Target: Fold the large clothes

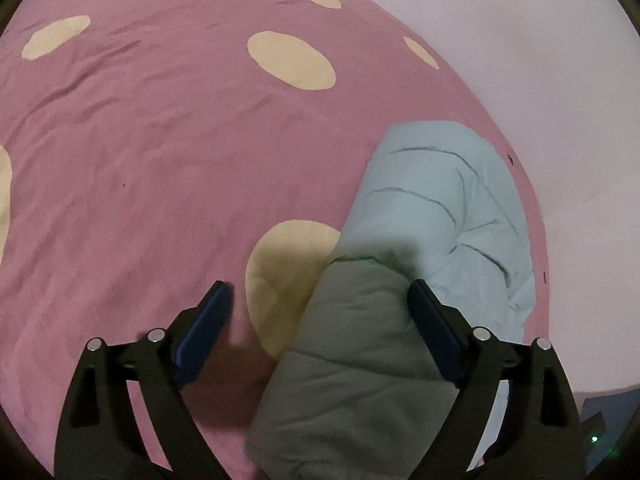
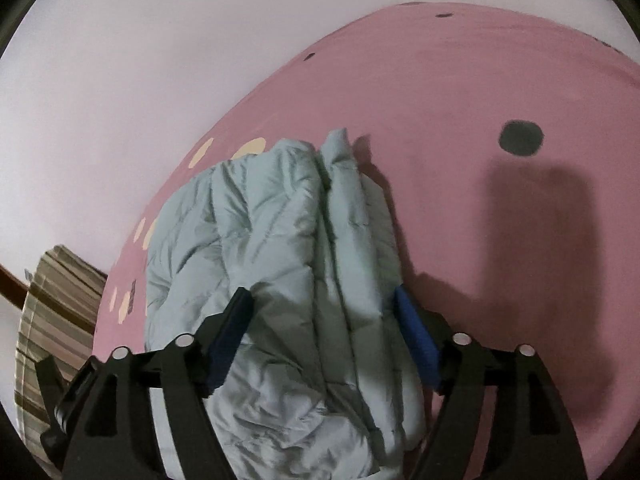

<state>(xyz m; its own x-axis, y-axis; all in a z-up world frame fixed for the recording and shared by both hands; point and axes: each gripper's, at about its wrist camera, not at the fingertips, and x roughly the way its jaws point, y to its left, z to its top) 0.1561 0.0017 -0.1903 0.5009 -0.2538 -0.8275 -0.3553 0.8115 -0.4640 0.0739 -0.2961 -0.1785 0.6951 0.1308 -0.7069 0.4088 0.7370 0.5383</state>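
Note:
A pale blue quilted jacket (image 1: 440,208) lies folded into a thick bundle on a pink bed cover (image 1: 140,160) with cream dots. My left gripper (image 1: 320,285) is open above the bundle's shaded near end. Its right pad (image 1: 432,320) is close to the fabric, and its left pad (image 1: 204,328) stands apart over the cover. In the right wrist view the same jacket (image 2: 280,220) runs away from the camera between the fingers of my right gripper (image 2: 322,292), which is open. Its blue pads (image 2: 416,336) flank the bundle without squeezing it.
The pink cover (image 2: 460,100) stretches wide to the left of the jacket in the left wrist view. A pale wall (image 1: 520,40) borders the bed behind the jacket. A striped cloth-covered object (image 2: 52,312) stands beyond the bed's edge at the lower left.

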